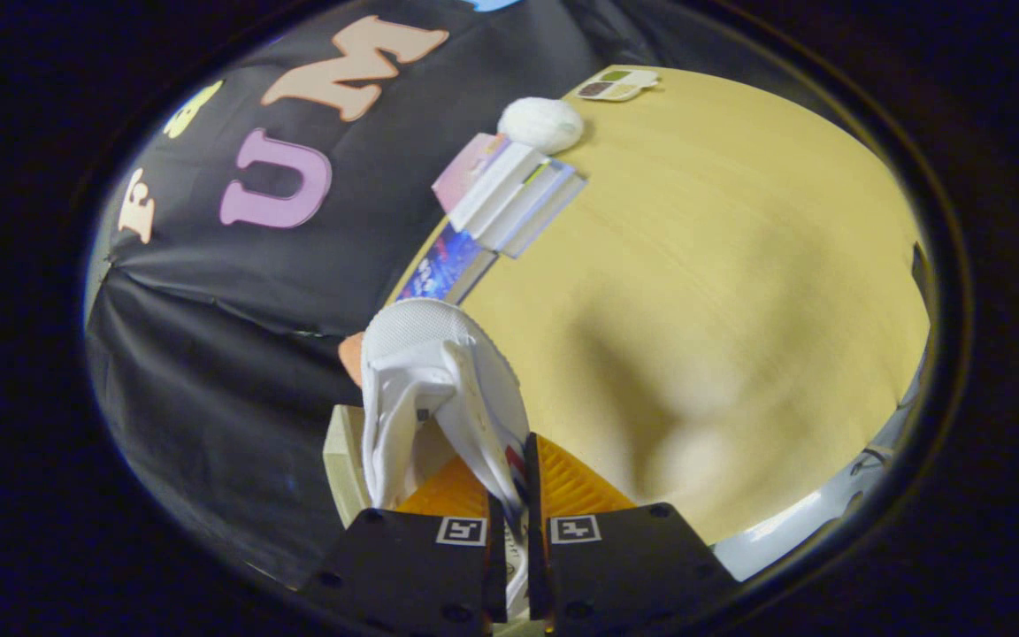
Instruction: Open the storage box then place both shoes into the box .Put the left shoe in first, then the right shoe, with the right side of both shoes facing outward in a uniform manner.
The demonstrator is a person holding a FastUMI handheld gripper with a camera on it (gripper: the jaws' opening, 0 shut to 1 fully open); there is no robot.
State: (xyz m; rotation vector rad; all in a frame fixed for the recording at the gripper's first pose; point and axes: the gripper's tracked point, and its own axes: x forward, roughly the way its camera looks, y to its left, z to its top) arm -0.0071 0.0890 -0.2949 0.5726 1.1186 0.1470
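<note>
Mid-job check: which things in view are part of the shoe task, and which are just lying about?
Job:
- white shoe, its side pinched between the fingers

Lying about:
- stacked books by the booth wall
- white round ball beyond the books
- small palette-like item at the far end of the wooden table

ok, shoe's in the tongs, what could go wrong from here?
1. The tongs pinch only a thin edge of the white shoe near its opening; the rest sticks out ahead unsupported, so it might slip or swing.
2. The shoe is tilted, so the side facing outward may end up wrong.
3. Books and a white ball lie beyond on the table; a wide swing could hit them.
</note>
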